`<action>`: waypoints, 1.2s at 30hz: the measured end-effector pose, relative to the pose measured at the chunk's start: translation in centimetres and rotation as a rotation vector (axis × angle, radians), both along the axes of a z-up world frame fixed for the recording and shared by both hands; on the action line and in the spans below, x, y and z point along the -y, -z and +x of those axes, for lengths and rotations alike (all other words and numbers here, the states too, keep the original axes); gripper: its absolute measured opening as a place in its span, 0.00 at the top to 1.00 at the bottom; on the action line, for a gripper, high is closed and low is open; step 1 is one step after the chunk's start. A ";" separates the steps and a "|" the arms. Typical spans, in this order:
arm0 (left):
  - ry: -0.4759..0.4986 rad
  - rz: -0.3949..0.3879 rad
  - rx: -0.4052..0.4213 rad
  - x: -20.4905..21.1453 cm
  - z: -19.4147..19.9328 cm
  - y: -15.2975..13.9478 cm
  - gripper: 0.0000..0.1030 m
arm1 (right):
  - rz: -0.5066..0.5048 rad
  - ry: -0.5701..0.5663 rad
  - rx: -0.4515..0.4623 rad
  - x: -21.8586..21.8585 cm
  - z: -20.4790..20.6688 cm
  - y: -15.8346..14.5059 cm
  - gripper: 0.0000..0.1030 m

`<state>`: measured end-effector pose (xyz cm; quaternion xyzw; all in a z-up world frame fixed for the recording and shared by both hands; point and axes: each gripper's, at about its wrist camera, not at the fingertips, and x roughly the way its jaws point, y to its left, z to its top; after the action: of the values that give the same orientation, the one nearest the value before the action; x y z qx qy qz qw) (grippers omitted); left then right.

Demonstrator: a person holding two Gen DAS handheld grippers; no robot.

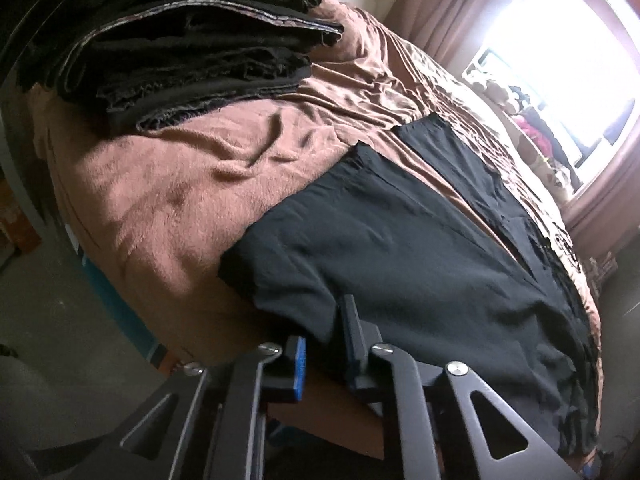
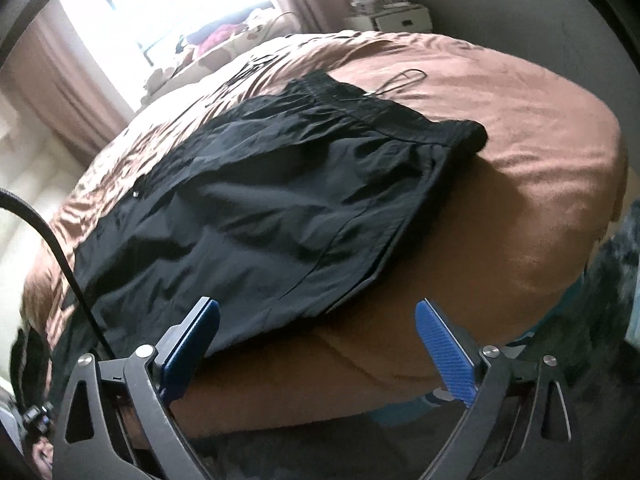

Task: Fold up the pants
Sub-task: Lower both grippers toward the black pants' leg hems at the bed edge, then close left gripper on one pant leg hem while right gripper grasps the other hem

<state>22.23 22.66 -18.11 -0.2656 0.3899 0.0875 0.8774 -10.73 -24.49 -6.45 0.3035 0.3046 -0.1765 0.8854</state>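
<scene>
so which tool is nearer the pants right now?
Left. The left tool has pants fabric between its nearly closed fingers at the bed edge; the right tool is open, just short of them.

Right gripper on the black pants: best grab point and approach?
Take the near side-seam edge of the black pants, low by the bed's front edge, coming in from the bed's near side. That edge lies flat on the brown blanket and closest to the open right gripper, so one finger could probably slide under it.
</scene>
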 end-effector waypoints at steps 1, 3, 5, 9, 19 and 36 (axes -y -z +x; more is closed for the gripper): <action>-0.003 0.005 0.004 0.0 0.1 -0.1 0.88 | 0.009 0.008 0.003 0.3 0.0 0.1 0.05; -0.011 0.010 0.009 -0.1 0.4 -0.4 0.89 | 0.023 0.024 0.017 1.3 -0.3 0.3 0.06; -0.022 0.011 0.019 -0.2 0.5 -0.8 0.90 | 0.035 0.030 0.030 2.0 0.0 0.4 0.14; -0.026 0.034 0.030 -0.2 1.0 -1.7 0.91 | 0.072 0.022 0.046 4.2 0.9 0.9 0.27; -0.013 0.041 0.029 -0.2 2.3 -3.7 0.91 | 0.117 0.040 0.033 8.1 2.4 1.7 0.51; 0.008 0.046 0.089 -0.4 4.4 -8.6 0.91 | 0.069 -0.020 0.093 9.0 2.3 -3.0 1.00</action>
<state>26.62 23.09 -9.52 -0.2476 0.3493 0.0810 0.9001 -8.38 -33.51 -3.50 0.3387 0.2721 -0.1428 0.8893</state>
